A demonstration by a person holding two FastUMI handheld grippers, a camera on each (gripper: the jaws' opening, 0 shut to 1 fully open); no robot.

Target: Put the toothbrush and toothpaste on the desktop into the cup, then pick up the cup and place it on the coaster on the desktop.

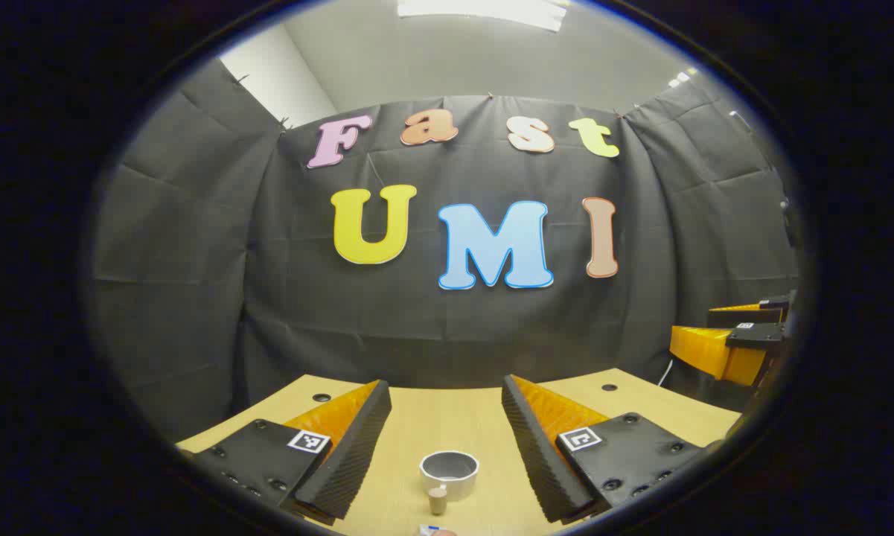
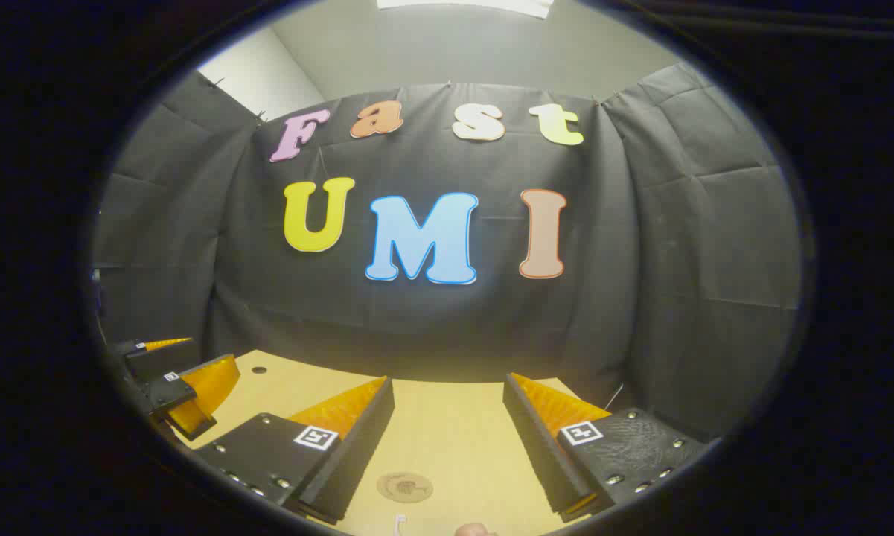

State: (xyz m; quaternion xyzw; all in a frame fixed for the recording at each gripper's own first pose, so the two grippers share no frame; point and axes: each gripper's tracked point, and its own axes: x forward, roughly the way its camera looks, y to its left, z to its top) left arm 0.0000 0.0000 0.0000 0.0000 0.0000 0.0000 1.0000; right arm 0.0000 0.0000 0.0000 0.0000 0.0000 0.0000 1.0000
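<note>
Both grippers, left (image 1: pixel 447 447) and right (image 2: pixel 447 439), hang wide and empty; the cup (image 1: pixel 449 474) looks light, rigid, best pinched across its rim

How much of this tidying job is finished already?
Nothing looks done yet. In the left gripper view the cup stands open on the desktop between the left tool's spread fingers, apparently empty. In the right gripper view the coaster lies bare under the open right tool. Neither tool holds anything, so loading and moving the cup remain.
</note>
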